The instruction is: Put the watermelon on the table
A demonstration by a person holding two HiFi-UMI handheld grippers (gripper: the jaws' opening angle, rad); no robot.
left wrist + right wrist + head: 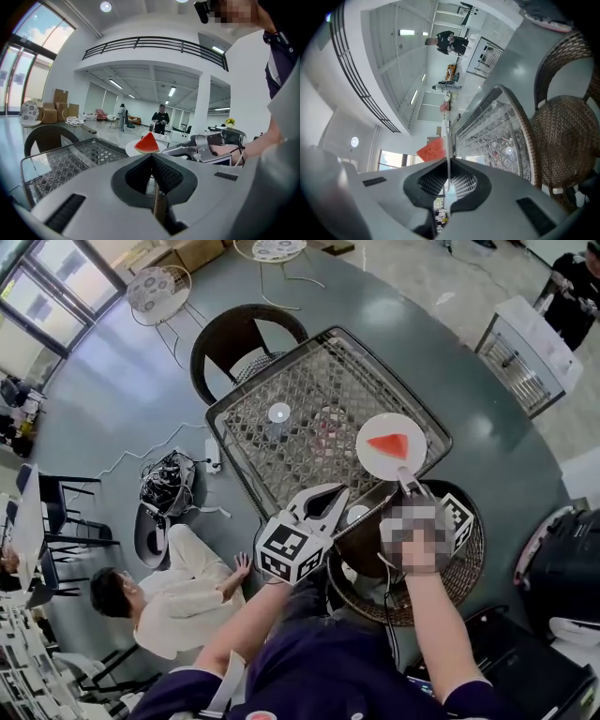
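A red watermelon wedge point(389, 444) lies on a round white plate point(375, 463). My right gripper point(408, 484) is shut on the plate's near rim and holds it over the right corner of the glass-topped lattice table point(230, 418). In the right gripper view the plate point(448, 136) shows edge-on between the jaws, with the wedge point(432, 150) to its left. My left gripper point(339, 495) hovers at the table's near edge, jaws shut and empty. In the left gripper view the wedge point(147, 143) and the right gripper point(190, 149) sit just beyond my left gripper point(151, 157).
A small white round object point(279, 413) rests mid-table. A brown wicker chair point(464, 573) stands under my hands and a dark chair point(234, 334) at the table's far side. A person point(178, 601) sits on the floor beside cables point(169, 486). A white cart point(530, 348) stands at right.
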